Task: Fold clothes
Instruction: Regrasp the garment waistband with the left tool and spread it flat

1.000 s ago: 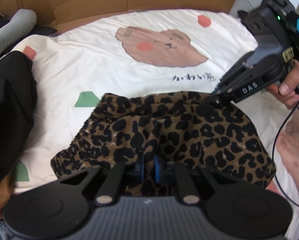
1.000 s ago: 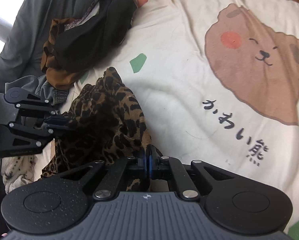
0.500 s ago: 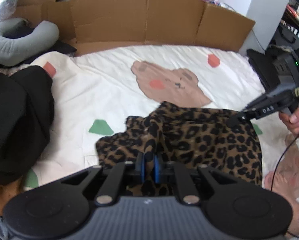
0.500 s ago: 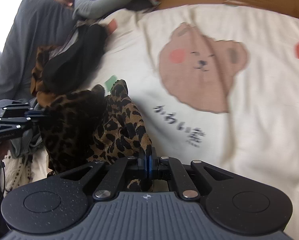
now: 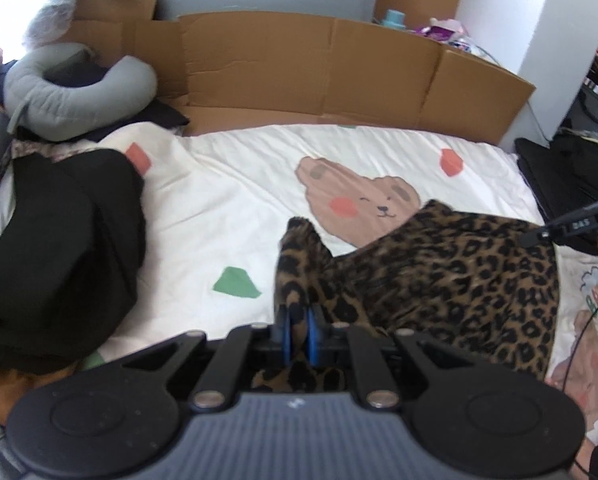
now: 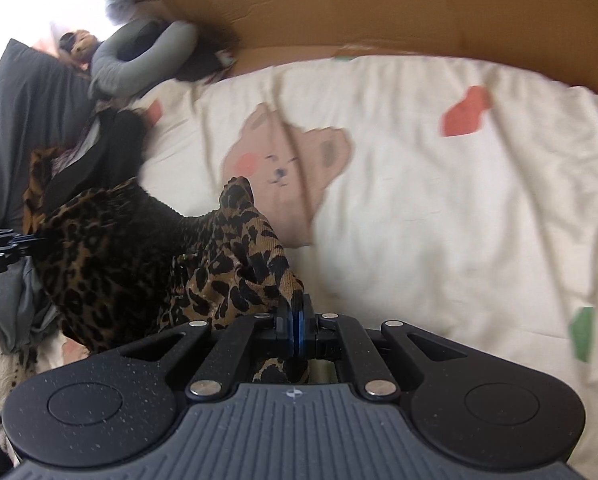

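Leopard-print garment (image 5: 451, 276) — soft, light, limp; hangs stretched over the bear print (image 5: 359, 204). Left gripper (image 5: 298, 330) and right gripper (image 6: 295, 326) each pinch an edge — best hold: corners.

Bare sheet (image 5: 227, 208) beside black pile (image 5: 59, 248)

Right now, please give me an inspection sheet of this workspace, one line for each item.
Surface: bear-print sheet on a bed.
Job's things: leopard-print garment, lifted and stretched between both grippers.
Clutter: black clothes pile; grey neck pillow.
Grippers: left gripper shut on the garment; right gripper shut on the garment.
Cables: thin black cable at the right edge.
Surroundings: cardboard wall behind the bed.
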Tool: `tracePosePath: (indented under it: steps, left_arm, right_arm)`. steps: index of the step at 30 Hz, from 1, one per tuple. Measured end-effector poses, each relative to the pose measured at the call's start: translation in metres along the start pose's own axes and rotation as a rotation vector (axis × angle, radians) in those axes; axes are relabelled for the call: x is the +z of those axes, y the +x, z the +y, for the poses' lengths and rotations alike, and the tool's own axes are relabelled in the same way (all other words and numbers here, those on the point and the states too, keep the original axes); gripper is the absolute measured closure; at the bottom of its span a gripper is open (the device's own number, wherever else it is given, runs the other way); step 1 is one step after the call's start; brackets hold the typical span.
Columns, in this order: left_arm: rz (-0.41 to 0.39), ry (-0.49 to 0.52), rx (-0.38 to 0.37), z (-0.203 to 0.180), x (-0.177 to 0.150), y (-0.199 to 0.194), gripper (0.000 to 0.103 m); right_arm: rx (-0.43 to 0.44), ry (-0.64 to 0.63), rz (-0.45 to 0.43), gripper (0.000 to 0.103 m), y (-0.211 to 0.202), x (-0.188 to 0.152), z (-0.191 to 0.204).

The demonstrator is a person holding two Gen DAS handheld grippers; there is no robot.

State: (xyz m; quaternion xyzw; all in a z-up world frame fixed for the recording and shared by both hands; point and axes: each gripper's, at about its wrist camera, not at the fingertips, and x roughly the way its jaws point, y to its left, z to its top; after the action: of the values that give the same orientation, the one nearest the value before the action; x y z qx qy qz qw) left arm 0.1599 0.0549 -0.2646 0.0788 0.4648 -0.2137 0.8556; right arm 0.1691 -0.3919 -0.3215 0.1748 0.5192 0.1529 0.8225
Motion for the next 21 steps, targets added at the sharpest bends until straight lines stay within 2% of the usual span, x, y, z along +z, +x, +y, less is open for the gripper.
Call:
tracePosePath:
  steps: [12, 18, 21]
  left_arm:
    - [0.014, -0.056, -0.019, 0.012, 0.0, 0.029, 0.095]
    - [0.068, -0.066, 0.015, 0.032, -0.009, 0.067, 0.094]
    - [0.078, -0.082, 0.05, 0.037, -0.014, 0.076, 0.086]
  right_arm:
    - [-0.128, 0.068, -0.072, 0.103, -0.053, 0.008, -0.047]
    - [-0.189, 0.084, -0.034, 0.103, -0.029, 0.009, -0.067]
    - [-0.219, 0.083, 0.0, 0.1, -0.009, 0.011, -0.074]
